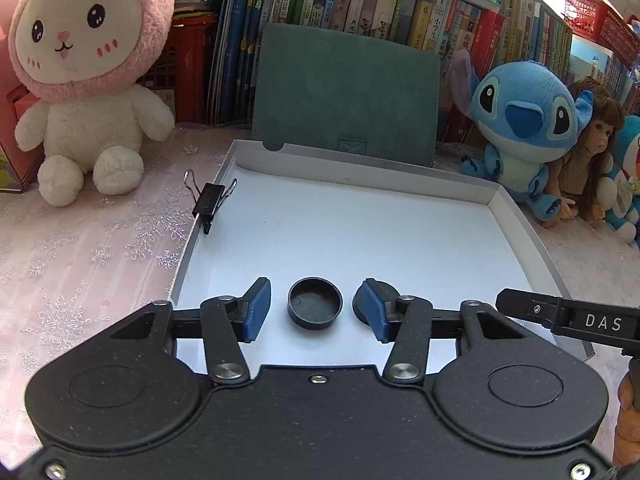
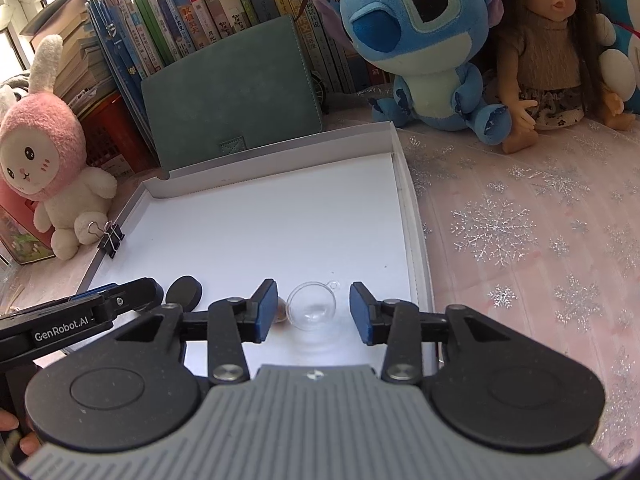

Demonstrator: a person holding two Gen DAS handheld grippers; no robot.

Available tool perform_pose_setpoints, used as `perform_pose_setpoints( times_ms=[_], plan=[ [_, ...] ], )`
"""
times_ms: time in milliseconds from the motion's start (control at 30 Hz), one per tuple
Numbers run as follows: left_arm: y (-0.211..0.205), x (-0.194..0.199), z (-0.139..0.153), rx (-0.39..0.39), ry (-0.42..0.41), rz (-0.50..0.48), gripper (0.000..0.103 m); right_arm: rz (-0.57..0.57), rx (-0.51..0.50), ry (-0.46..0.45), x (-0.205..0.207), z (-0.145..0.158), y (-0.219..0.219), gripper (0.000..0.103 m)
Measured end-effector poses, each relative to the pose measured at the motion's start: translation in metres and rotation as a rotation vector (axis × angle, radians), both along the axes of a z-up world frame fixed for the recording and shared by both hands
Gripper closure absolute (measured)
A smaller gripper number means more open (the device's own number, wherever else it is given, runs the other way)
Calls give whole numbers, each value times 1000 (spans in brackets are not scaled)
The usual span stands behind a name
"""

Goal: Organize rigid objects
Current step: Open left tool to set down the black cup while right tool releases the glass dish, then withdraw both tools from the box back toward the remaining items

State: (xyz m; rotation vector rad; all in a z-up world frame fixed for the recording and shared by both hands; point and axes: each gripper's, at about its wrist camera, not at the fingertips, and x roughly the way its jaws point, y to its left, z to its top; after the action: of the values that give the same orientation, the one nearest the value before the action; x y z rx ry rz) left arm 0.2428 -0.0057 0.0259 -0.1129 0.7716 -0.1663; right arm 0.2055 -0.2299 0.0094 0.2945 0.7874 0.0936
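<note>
A shallow white box lid (image 1: pixel 400 240) lies on the table. In the left wrist view my left gripper (image 1: pixel 316 310) is open, its blue pads on either side of a black round cap (image 1: pixel 315 303) that rests hollow side up in the lid. A second black disc (image 1: pixel 380 292) sits behind the right pad. In the right wrist view my right gripper (image 2: pixel 314 312) is open around a clear plastic half-sphere (image 2: pixel 313 307) lying in the lid (image 2: pixel 280 220). A black disc (image 2: pixel 185 292) lies to its left, beside the left gripper (image 2: pixel 132 292). A small brownish item shows behind the left pad.
A black binder clip (image 1: pixel 209 200) is clipped on the lid's left wall. A green notebook (image 1: pixel 348 92) leans on a row of books. A pink rabbit plush (image 1: pixel 86 80) sits left. A Stitch plush (image 1: pixel 524 128) and a doll (image 2: pixel 556 44) sit right, on a pink snowflake cloth (image 2: pixel 540 240).
</note>
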Motion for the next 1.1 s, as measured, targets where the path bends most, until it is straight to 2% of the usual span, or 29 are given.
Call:
perform_pose_setpoints(
  times_ms=[267, 433, 800, 1100],
  plan=[
    [9, -35, 21, -20, -64, -48, 26, 27, -15, -90, -26, 20, -3, 32],
    [9, -67, 30, -25, -115, -95, 21, 74, -44, -167, -54, 30, -1, 22],
    [8, -139, 29, -34, -162, -171, 20, 167, -139, -318, -124, 38, 8, 12],
    [10, -187, 18, -17, -176, -173, 20, 187, -195, -376, -167, 27, 10, 7]
  ],
)
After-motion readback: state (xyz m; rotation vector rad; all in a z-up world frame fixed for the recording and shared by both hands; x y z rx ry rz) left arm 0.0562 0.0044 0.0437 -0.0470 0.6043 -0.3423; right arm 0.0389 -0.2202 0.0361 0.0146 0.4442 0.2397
